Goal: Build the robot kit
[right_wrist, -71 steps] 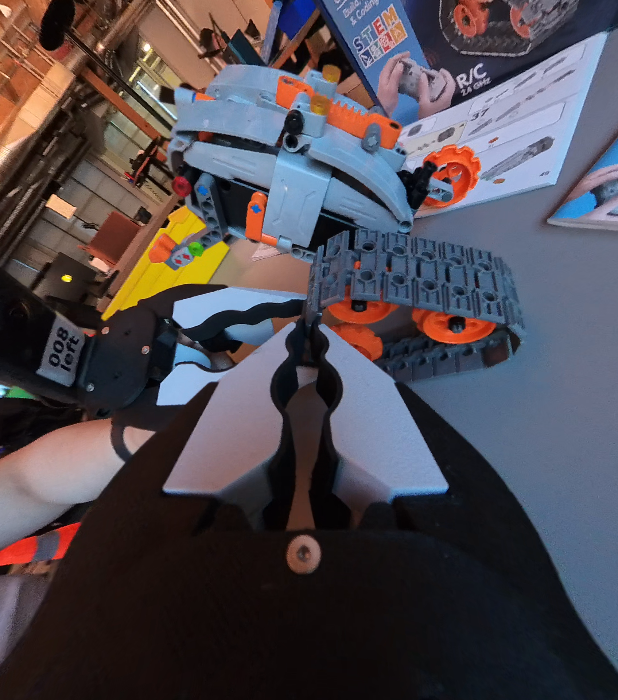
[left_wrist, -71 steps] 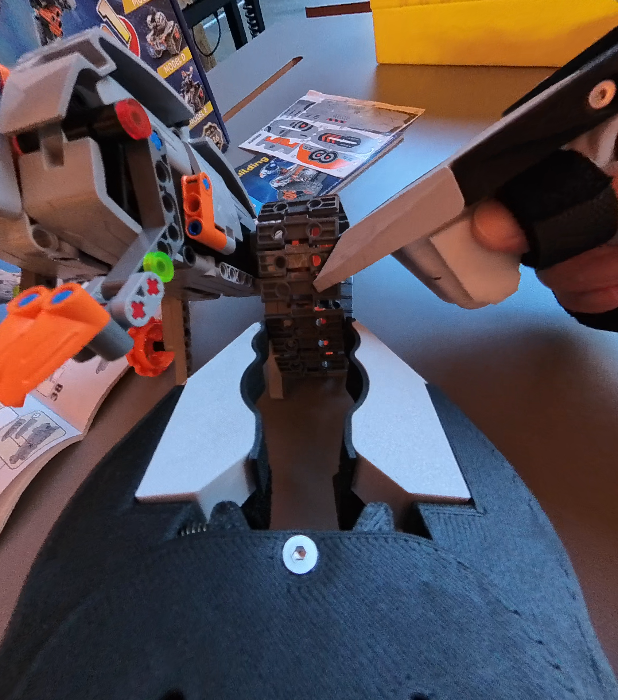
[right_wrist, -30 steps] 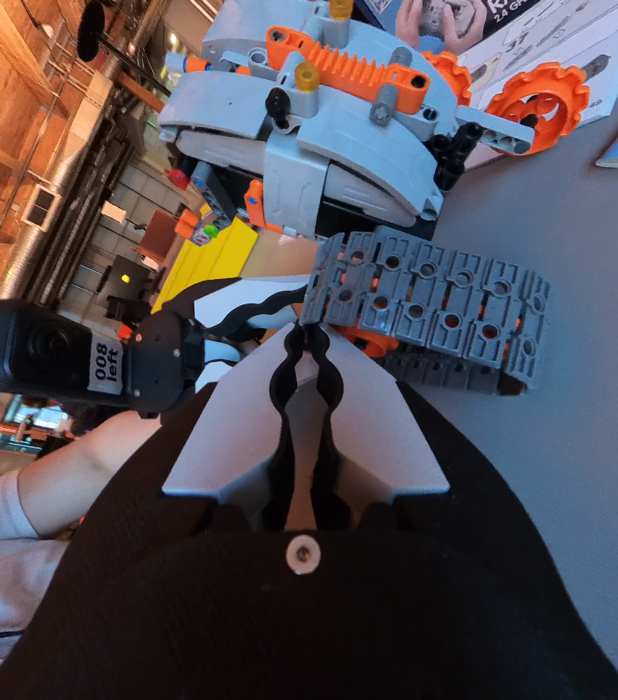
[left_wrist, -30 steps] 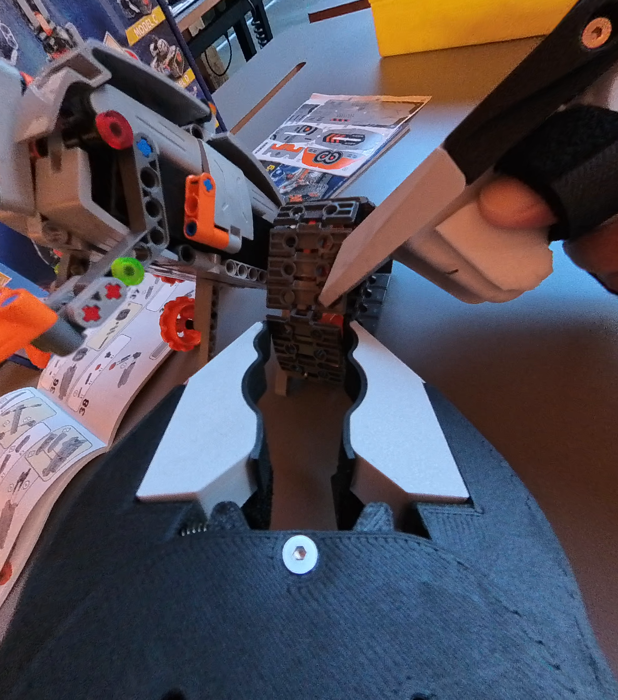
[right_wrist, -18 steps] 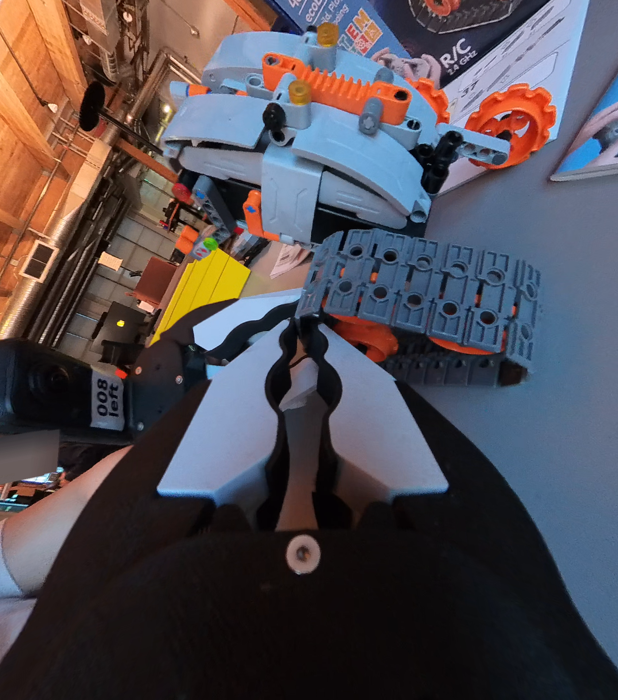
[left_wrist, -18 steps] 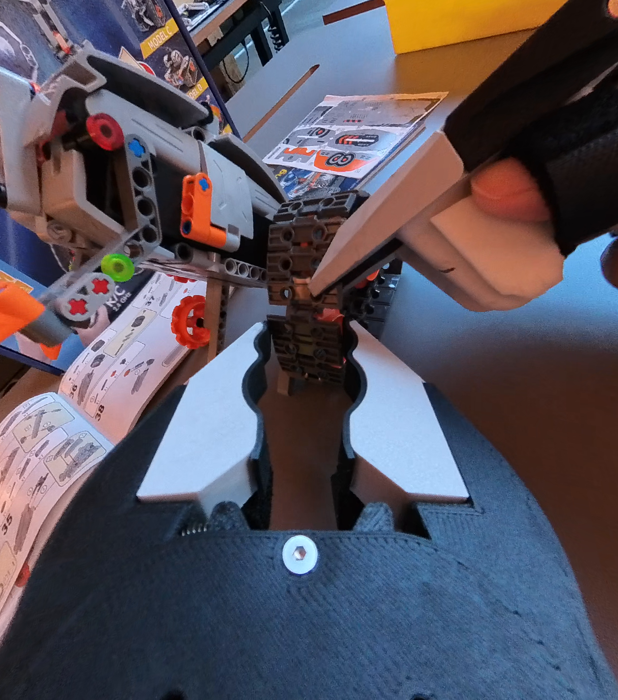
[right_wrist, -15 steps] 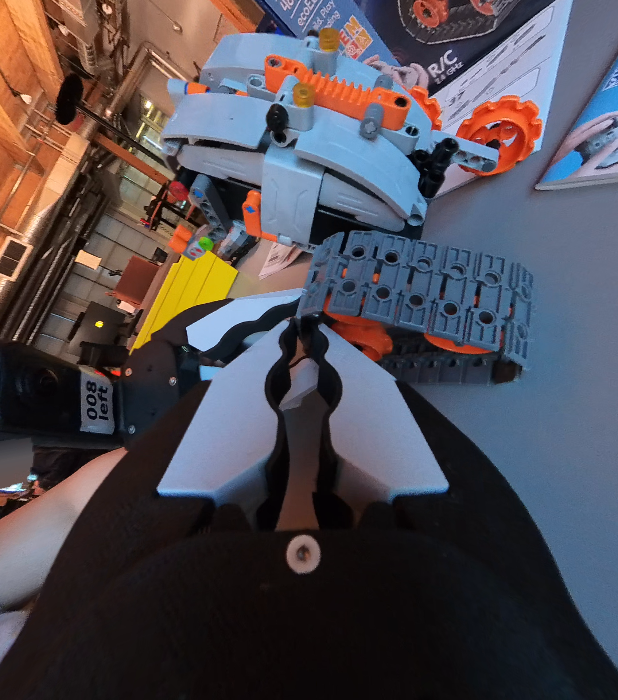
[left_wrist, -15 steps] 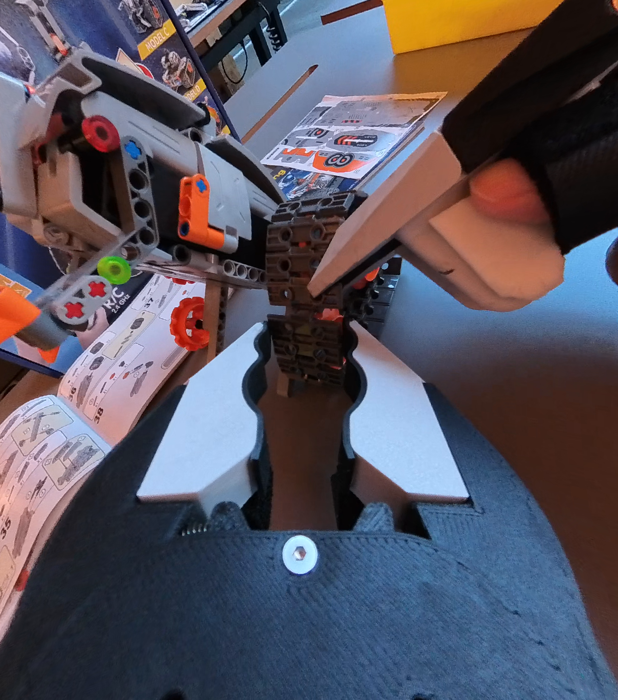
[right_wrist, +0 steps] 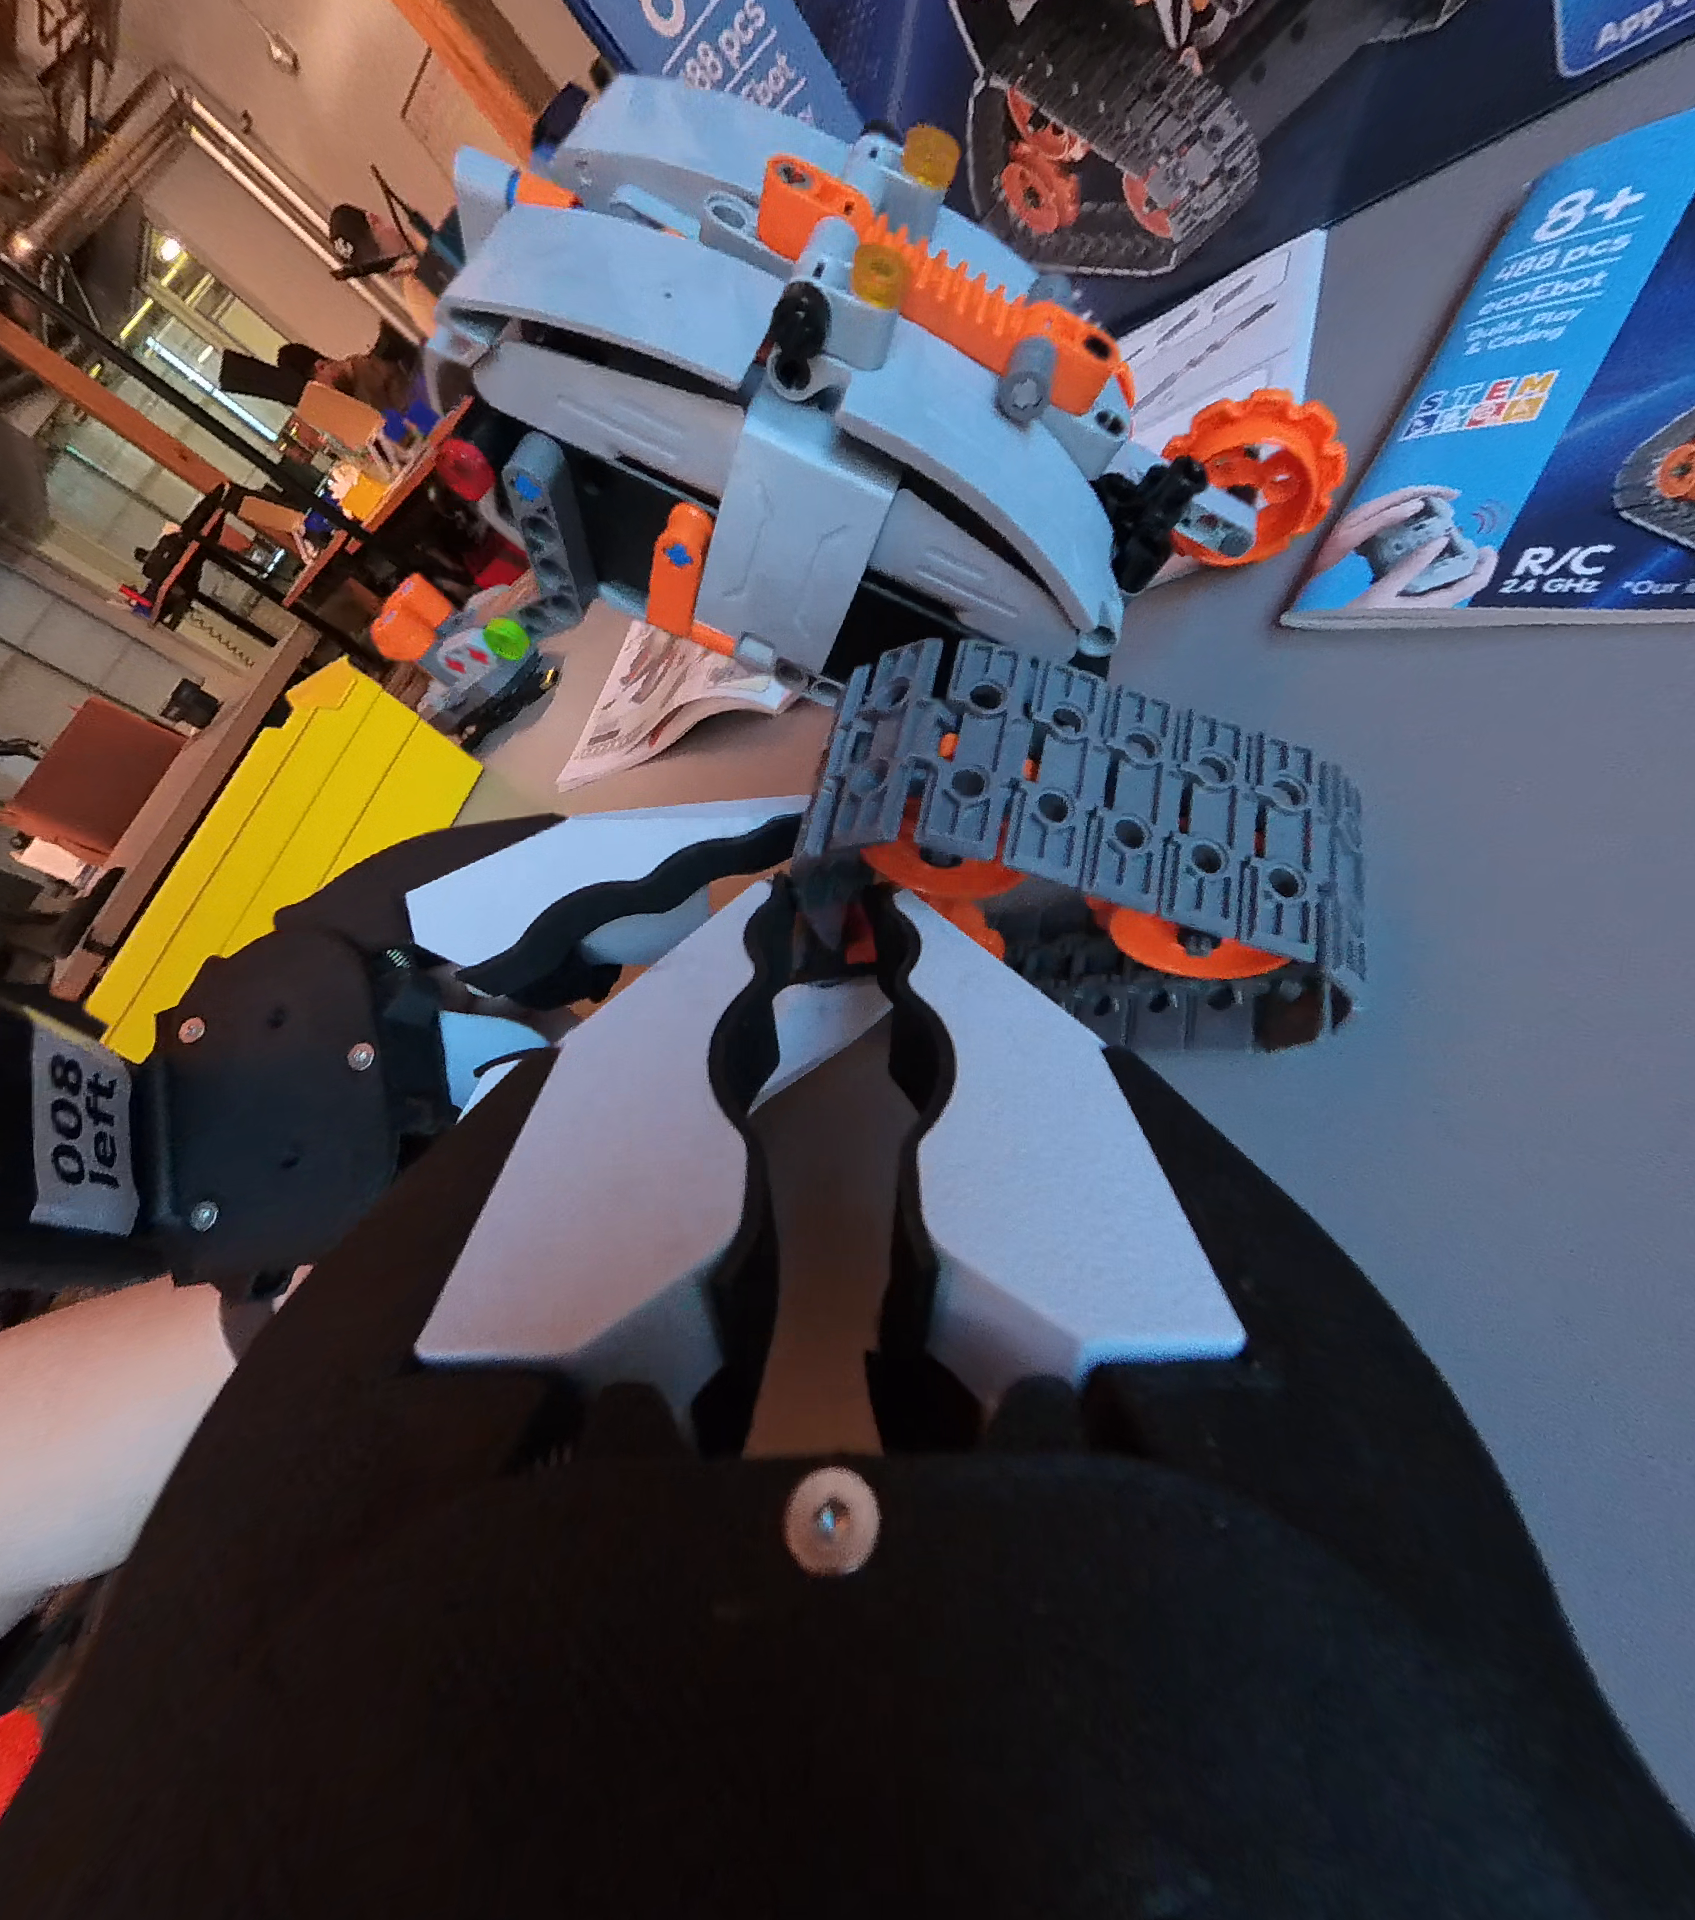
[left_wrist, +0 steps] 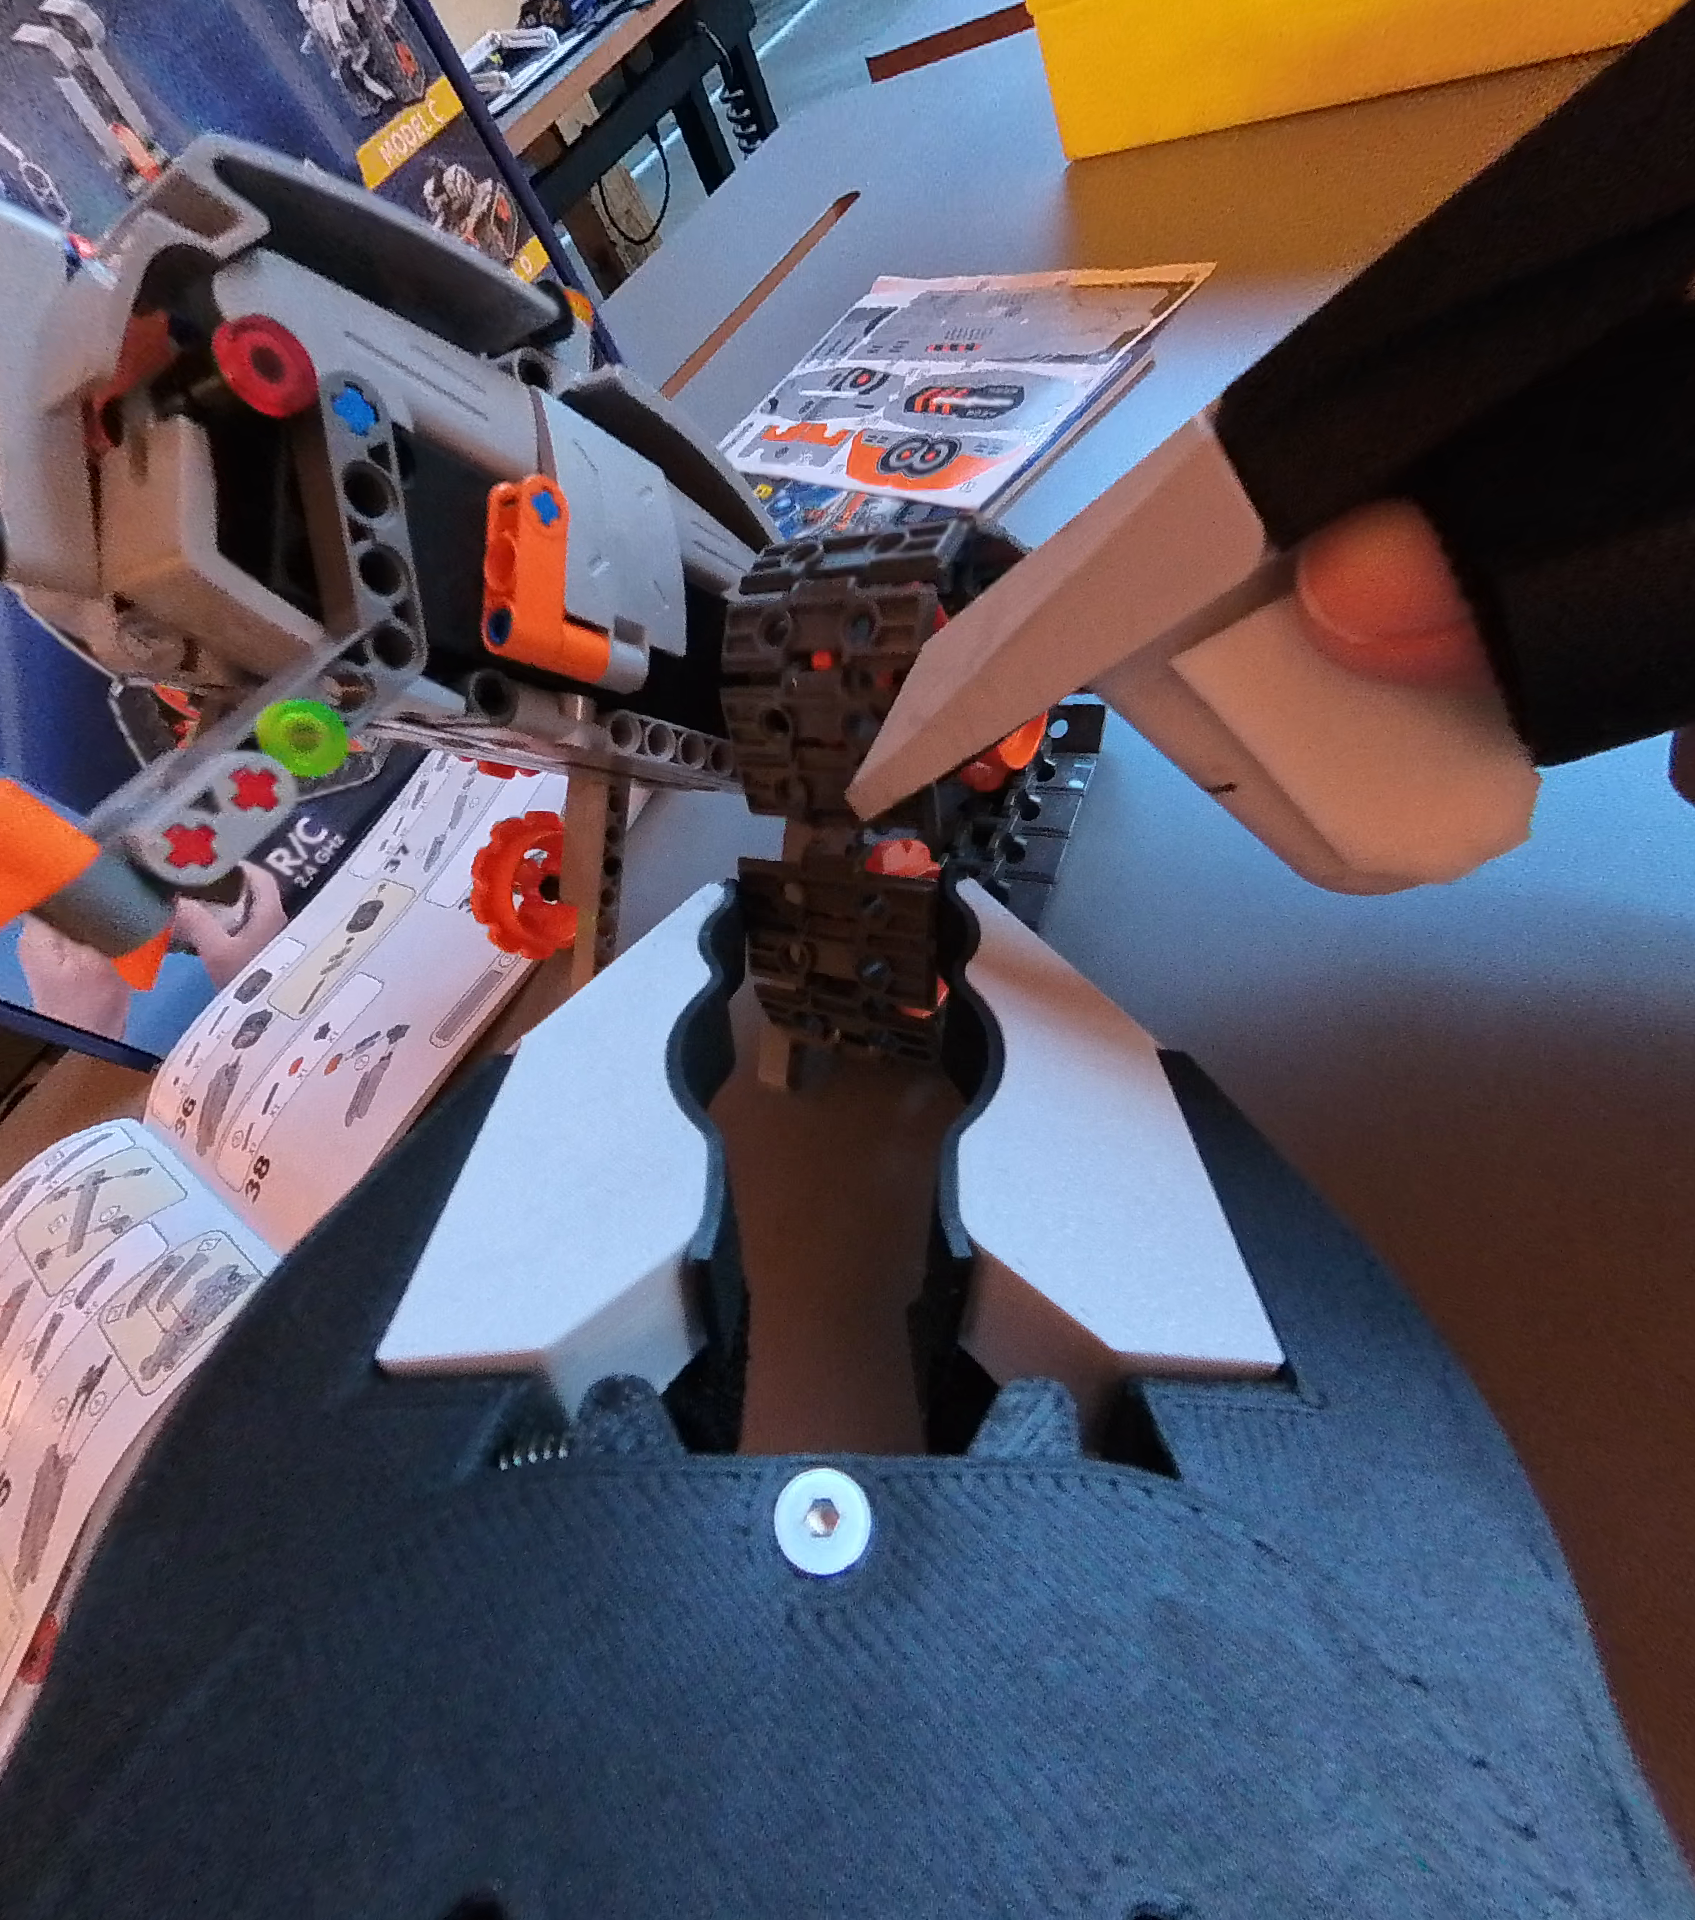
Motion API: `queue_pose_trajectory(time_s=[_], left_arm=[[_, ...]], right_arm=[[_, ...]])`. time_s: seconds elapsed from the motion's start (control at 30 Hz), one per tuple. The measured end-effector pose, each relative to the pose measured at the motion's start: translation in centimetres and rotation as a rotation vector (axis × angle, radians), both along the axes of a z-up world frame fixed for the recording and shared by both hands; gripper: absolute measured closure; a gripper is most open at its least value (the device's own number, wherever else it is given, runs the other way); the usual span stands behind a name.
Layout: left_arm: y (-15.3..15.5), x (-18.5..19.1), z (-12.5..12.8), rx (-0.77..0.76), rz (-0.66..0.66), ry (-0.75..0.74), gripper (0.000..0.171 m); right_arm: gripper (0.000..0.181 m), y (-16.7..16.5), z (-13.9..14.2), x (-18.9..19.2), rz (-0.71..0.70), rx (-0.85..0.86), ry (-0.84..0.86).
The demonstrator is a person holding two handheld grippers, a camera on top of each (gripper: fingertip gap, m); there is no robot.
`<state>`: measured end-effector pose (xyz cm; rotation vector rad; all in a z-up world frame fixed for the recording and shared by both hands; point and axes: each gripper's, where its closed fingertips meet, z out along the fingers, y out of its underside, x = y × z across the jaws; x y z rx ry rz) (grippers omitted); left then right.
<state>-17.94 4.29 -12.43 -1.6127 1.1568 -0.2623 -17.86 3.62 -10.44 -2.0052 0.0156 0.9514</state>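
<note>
A grey and orange brick-built tracked vehicle (left_wrist: pixel 303 499) stands on the table, also seen in the right wrist view (right_wrist: pixel 822 436). Its dark grey link track (left_wrist: pixel 822 665) runs over orange wheels (right_wrist: pixel 1175 935). My left gripper (left_wrist: pixel 843 935) is shut on the lower loose end of the track. My right gripper (right_wrist: pixel 832 920) is shut, slightly parted, on a dark link at the track's (right_wrist: pixel 1113 800) near end. It reaches in from the upper right of the left wrist view, and its finger (left_wrist: pixel 1030 644) touches the track just above the left gripper. The two grippers' tips almost meet.
An open instruction booklet (left_wrist: pixel 95 1195) lies at the left, with a loose orange sprocket (left_wrist: pixel 521 883) by it. A sticker sheet (left_wrist: pixel 957 384) and a yellow box (left_wrist: pixel 1290 73) lie farther back. A blue product box (right_wrist: pixel 1601 416) lies on the grey table (right_wrist: pixel 1549 1143). The tips of both grippers are at nearly the same place.
The vehicle has turned and shifted a little between the grippers. My right gripper's tips have parted slightly around a track link. My left gripper keeps its hold on the track.
</note>
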Motion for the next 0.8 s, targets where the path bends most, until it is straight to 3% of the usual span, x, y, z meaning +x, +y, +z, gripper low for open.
queue_pose_trajectory(time_s=[0.2, 0.3, 0.47, 0.63, 0.8], left_arm=[[0.0, 0.1, -0.2, 0.003, 0.004, 0.013, 0.136], [0.3, 0.1, 0.0, -0.005, 0.011, -0.001, 0.136], [0.2, 0.3, 0.2, -0.013, -0.002, -0.025, 0.136], [-0.1, 0.4, 0.2, 0.006, -0.018, -0.011, 0.137], [-0.4, 0.3, 0.5, 0.019, -0.024, -0.024, 0.137]], right_arm=[[0.168, 0.7, 2.0, 1.1, -0.132, 0.107, 0.013], [0.174, 0.9, 1.6, 1.3, -0.154, 0.078, 0.014], [0.180, 0.3, 1.0, 0.9, -0.100, 0.043, 0.034], [0.180, -0.4, 1.0, -0.1, -0.005, -0.007, 0.171], [0.180, -0.6, 0.7, 0.2, 0.013, 0.003, 0.069]])
